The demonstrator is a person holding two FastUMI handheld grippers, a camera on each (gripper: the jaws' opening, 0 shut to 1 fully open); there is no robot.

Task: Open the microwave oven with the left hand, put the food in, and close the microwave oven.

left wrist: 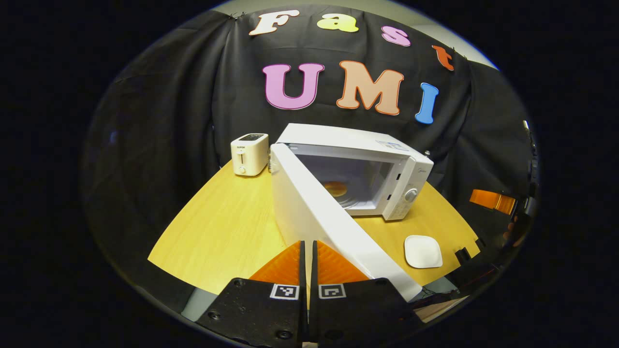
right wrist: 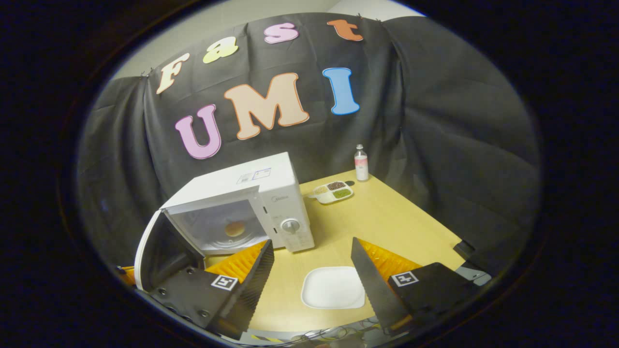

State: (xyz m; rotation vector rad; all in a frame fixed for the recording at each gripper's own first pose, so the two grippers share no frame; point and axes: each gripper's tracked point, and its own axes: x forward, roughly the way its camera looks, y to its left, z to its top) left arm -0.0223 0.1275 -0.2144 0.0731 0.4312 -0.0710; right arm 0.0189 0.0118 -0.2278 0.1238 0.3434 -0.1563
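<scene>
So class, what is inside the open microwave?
Inside the microwave, a round piece of food sits on the turntable. The open door hides part of the cavity in the left gripper view.

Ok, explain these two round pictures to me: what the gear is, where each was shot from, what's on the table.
A person holds a two-finger claw in each hand, and each claw carries a camera looking along its fingers. In the left gripper view the left claw is shut, holding nothing, beside the open microwave door. In the right gripper view the right claw is open above a bare white plate. The food sits inside the microwave. The wooden table also holds a toaster, a bottle and a snack tray.
</scene>
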